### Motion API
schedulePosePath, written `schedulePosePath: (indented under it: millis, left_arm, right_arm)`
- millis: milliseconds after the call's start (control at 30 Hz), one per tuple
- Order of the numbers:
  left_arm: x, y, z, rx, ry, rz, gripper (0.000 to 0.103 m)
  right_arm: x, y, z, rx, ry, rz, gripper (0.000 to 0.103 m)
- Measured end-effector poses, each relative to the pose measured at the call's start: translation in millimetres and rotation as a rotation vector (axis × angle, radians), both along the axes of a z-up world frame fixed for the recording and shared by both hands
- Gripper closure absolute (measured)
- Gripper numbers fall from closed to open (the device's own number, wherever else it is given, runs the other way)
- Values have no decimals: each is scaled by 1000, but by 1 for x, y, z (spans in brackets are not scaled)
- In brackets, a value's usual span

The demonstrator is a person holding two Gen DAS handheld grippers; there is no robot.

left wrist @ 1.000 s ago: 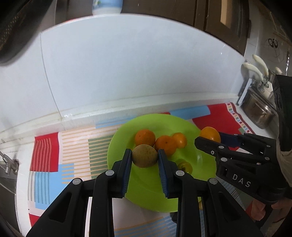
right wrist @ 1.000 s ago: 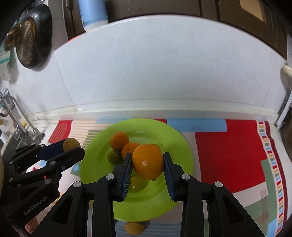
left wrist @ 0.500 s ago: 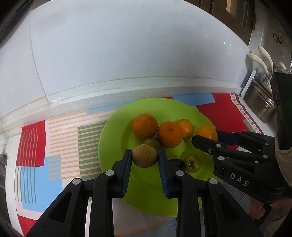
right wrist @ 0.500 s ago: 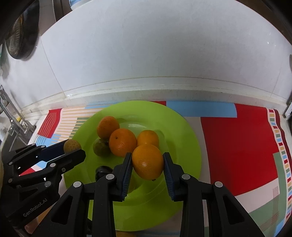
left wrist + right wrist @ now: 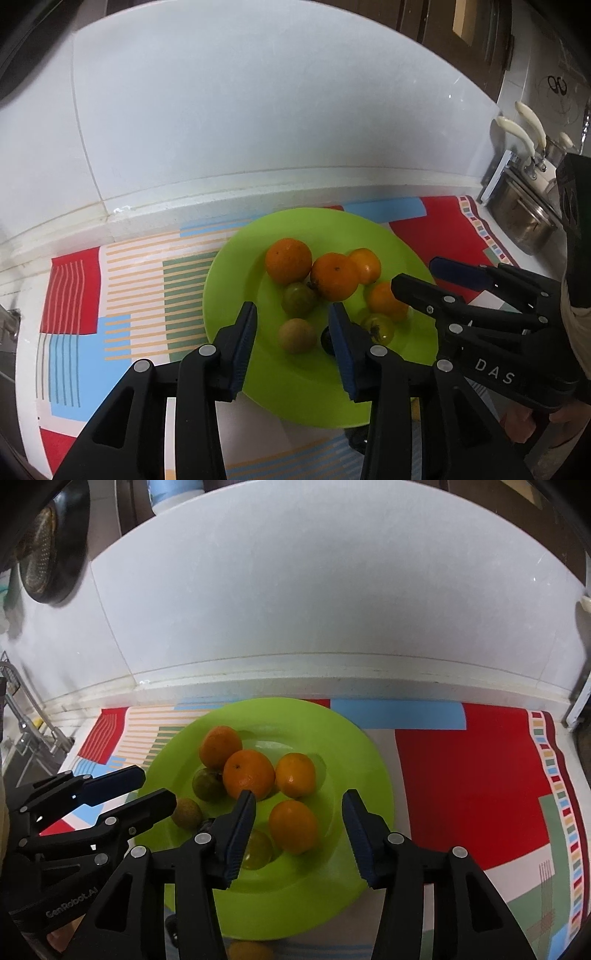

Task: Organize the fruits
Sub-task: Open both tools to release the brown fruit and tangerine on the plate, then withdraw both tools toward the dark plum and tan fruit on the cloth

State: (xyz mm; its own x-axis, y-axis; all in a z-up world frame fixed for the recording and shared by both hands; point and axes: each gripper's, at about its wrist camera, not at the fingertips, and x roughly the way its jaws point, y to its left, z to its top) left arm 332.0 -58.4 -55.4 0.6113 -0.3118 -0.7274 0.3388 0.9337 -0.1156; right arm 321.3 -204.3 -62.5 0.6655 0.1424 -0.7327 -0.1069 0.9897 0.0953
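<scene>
Both grippers' fingers spread wide, left gripper (image 5: pixel 291 332), right gripper (image 5: pixel 299 821), over green plate (image 5: pixel 354 746)

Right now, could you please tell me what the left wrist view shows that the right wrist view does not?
Only the left wrist view shows the steel pot and cream-handled utensils at the far right. Only the right wrist view shows the hanging strainer and the faucet. Both show the green plate, the oranges, the brownish fruit, and the open left claw and right claw.
</scene>
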Motion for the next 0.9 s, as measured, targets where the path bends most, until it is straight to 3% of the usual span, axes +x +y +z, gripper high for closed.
schedulePosePath:
  millis: [267,400,900]
  left_arm:
    - [-23,8,26,-7,-54,15,63]
    - [-37,11,37,-12,-74,21,57]
    - [-94,16,67,-4,-162,-5,50]
  right_arm:
    - [-23,0,24,6,-50,2,53]
    - [-38,2,38,1,-83,5,53]
    - [-97,9,73,-19,-166,24,53]
